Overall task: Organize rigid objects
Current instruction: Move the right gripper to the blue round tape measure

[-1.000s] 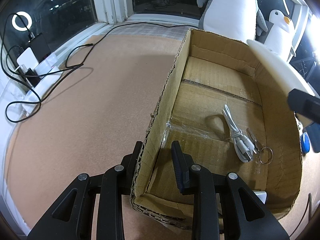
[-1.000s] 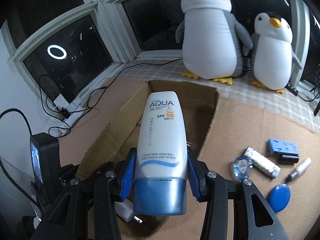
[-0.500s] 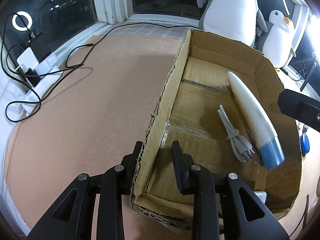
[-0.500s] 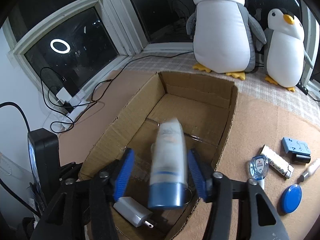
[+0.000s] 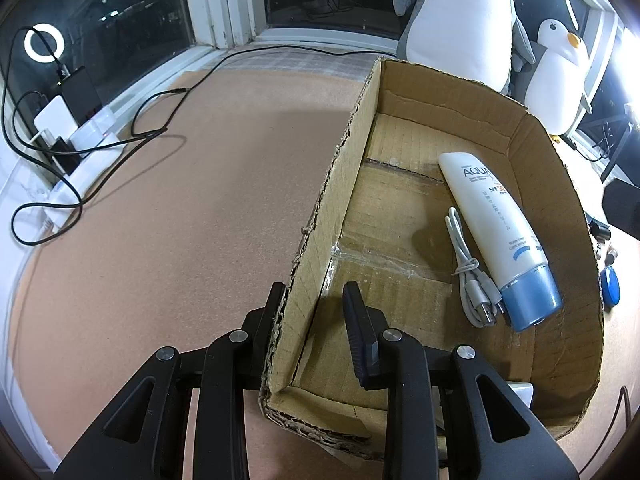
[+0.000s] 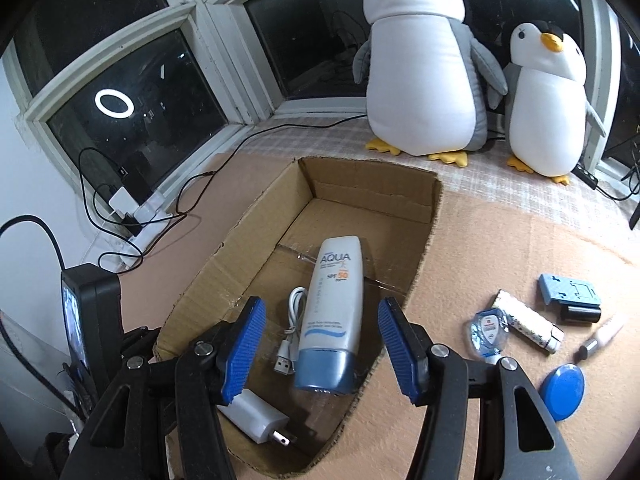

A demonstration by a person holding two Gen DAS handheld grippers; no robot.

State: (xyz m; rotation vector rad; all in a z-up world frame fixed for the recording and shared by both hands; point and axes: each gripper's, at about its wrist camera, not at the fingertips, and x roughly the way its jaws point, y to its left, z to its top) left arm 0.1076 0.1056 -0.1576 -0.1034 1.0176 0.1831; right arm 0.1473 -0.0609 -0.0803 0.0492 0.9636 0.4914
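A white sunscreen tube with a blue cap (image 6: 334, 316) (image 5: 494, 224) lies flat inside the open cardboard box (image 6: 424, 248) (image 5: 336, 168), next to a coiled white USB cable (image 6: 292, 328) (image 5: 468, 268). A white plug adapter (image 6: 256, 420) lies at the box's near end. My right gripper (image 6: 320, 348) is open and empty, above the tube's cap end. My left gripper (image 5: 316, 308) straddles the box's left wall, its jaws a little apart around the cardboard.
To the right of the box on the brown mat lie a blue disc (image 6: 564, 386), a small blue-white packet (image 6: 488, 330), a patterned lighter (image 6: 528, 322), a blue block (image 6: 568, 290) and a small pen-like tube (image 6: 600, 338). Two plush penguins (image 6: 424, 64) stand at the window. Cables and chargers (image 5: 68, 128) lie at the left.
My right gripper opened and let go of the sunscreen tube, which dropped into the box and now lies flat beside the cable. The left gripper has not moved.
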